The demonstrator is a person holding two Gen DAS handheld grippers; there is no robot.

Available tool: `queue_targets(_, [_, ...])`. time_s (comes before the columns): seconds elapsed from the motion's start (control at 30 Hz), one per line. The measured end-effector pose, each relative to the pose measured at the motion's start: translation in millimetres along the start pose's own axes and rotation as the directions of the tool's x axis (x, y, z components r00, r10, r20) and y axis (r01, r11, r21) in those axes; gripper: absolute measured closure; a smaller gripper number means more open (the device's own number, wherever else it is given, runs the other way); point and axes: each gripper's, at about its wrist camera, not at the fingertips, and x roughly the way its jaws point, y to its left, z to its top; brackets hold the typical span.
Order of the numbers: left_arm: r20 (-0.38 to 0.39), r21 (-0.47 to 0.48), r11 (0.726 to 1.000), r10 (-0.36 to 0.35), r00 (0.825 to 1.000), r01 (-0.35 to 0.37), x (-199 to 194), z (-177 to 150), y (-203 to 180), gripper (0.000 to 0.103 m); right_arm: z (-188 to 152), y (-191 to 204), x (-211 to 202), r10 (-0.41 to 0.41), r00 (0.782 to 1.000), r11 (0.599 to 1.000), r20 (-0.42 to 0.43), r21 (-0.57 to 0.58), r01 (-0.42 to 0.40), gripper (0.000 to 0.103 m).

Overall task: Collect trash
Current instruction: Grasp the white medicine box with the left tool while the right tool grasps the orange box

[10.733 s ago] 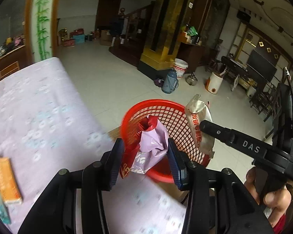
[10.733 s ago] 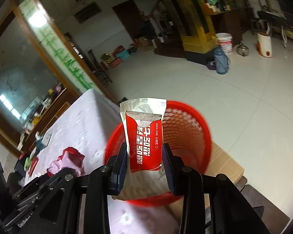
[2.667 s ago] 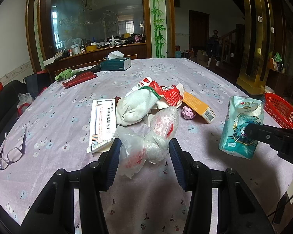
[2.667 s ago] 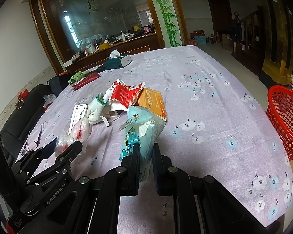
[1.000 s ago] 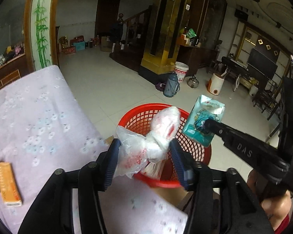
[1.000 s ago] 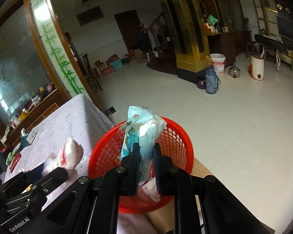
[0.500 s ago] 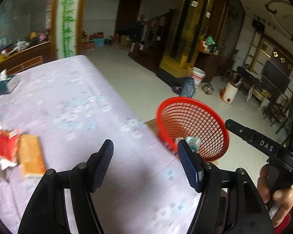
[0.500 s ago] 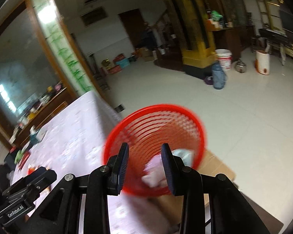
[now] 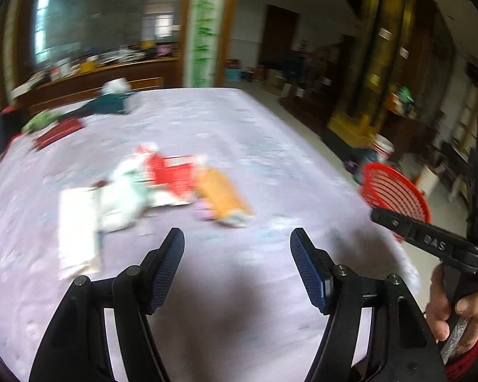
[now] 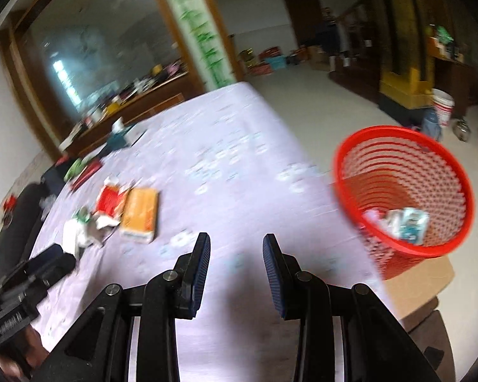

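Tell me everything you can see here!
basket: one, red, on a brown box past the table's edge.
wrappers: a few, pale and blue, inside the basket.
table: one, lilac flowered cloth.
orange box: one, lying on the table.
red packet: one, beside the orange box.
white trash: several blurred pieces, mid-table.
tissue box: one, dark teal, far end of table.
bucket: one, white, on the floor.
left gripper: black, open, empty.
right gripper: black, open, empty.
hand: one, holding the right gripper's handle.
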Motion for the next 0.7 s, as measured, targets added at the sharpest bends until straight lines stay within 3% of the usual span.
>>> queue_targets(0.13, [0.024,-0.110,0.986,0.131,0.991,-0.128,-18.0,-1.7,65.3,0.028,-2.4,26.8,10.0,0.034,0.999,0.998,-0.028,-0.047,-0.036,0.065])
queue_targets(0.2, [-0.004,-0.157,0.966,0.209,0.978,-0.207,-13.7,-2.7,96.1,0.027,-3.3,38.6,13.5,0.055,0.998,0.996,-0.041,-0.063,-0.058,0.062])
queue_targets(0.3, [-0.055,-0.186,0.944,0.266,0.962,-0.272,2.8,-6.3,125.8,0.027,-5.9,52.5,14.6,0.073,0.996,0.993,-0.052,-0.085,-0.077,0.060])
queue_targets(0.47, [-0.127,-0.173,0.926,0.317,0.940,-0.336,38.8,-9.3,142.4,0.027,-9.5,65.8,14.0,0.085,0.995,0.990,-0.060,-0.108,-0.091,0.060])
queue_targets(0.63, [-0.170,-0.187,0.929,0.290,0.942,-0.319,64.2,-12.4,150.8,0.027,-6.3,65.7,15.2,0.083,0.994,0.991,-0.074,-0.102,-0.090,0.059])
queue_targets(0.7, [-0.175,-0.192,0.921,0.308,0.935,-0.339,72.9,-11.7,154.4,0.027,-2.3,68.0,19.6,0.093,0.992,0.990,-0.089,-0.096,-0.102,0.059])
